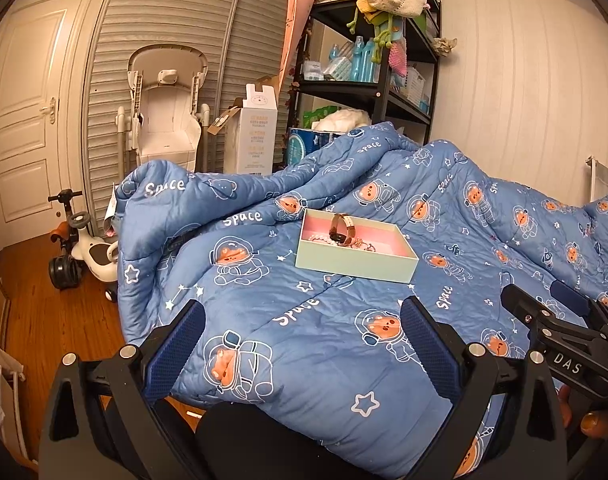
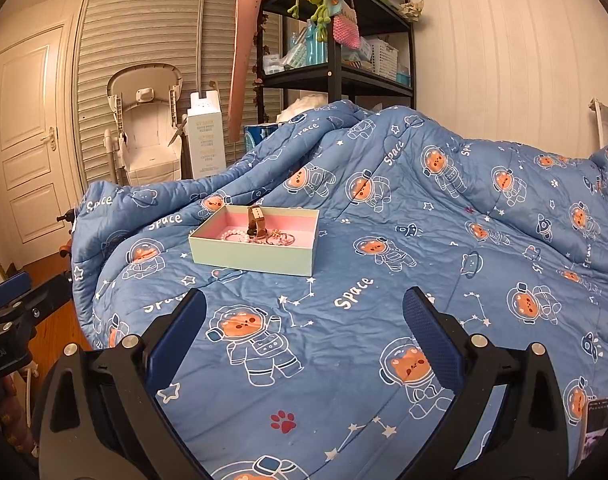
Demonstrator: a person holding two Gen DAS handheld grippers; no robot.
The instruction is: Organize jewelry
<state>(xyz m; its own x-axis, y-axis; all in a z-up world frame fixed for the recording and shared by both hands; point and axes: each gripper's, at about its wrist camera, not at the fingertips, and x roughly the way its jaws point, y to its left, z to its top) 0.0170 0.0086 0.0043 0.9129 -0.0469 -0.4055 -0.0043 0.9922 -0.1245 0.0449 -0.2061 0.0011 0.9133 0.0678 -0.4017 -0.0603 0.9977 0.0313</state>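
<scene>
A pale green box (image 1: 353, 266) with a pink inside sits on the blue quilt, also in the right wrist view (image 2: 252, 258). In it stand a brown-strapped watch (image 1: 341, 229) (image 2: 257, 222), a pale bead bracelet (image 1: 317, 237) (image 2: 235, 235) and thin rings or bangles (image 1: 363, 245) (image 2: 282, 237). My left gripper (image 1: 302, 344) is open and empty, well short of the box. My right gripper (image 2: 304, 336) is open and empty, also short of the box; it shows at the right edge of the left wrist view (image 1: 543, 304).
The blue space-print quilt (image 2: 383, 320) covers the bed. Behind it stand a black shelf rack (image 1: 383, 92), a white carton (image 1: 256, 136) and a baby chair (image 1: 166, 116). A ride-on toy (image 1: 84, 256) sits on the wood floor at left. A phone (image 2: 597, 424) lies at the right.
</scene>
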